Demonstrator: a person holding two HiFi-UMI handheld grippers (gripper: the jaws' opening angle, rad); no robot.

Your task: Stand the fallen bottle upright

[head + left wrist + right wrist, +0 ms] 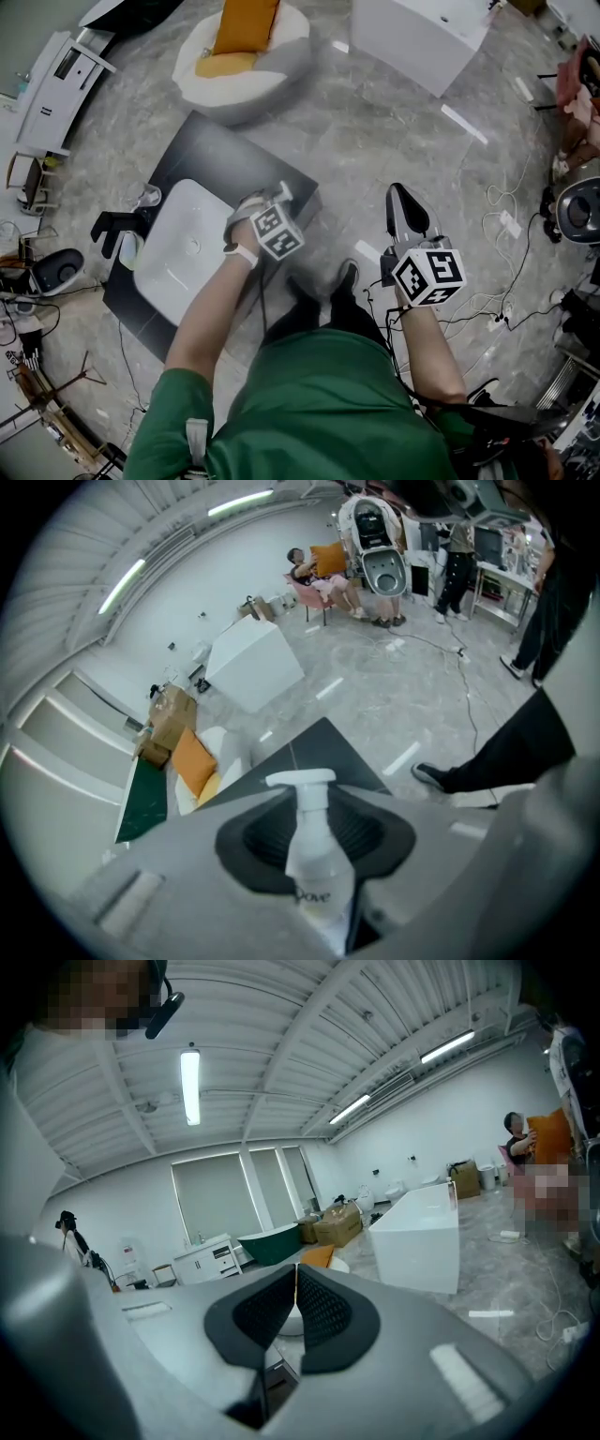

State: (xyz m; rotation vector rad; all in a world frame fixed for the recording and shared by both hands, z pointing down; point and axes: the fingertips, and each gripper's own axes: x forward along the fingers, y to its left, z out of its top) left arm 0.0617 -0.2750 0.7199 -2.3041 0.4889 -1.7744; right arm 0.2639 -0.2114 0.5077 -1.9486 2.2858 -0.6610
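The person wears a green short-sleeved shirt (319, 403), black trousers (323, 314), black shoes (348, 277) and a white band (242, 253) on the left wrist. The left gripper (267, 202) and right gripper (401, 202) have grey shells and black ribbed pads (323, 1309), and each carries a white cube (428, 276) printed with black square markers. A thin black cable (262, 300) hangs from the left gripper.
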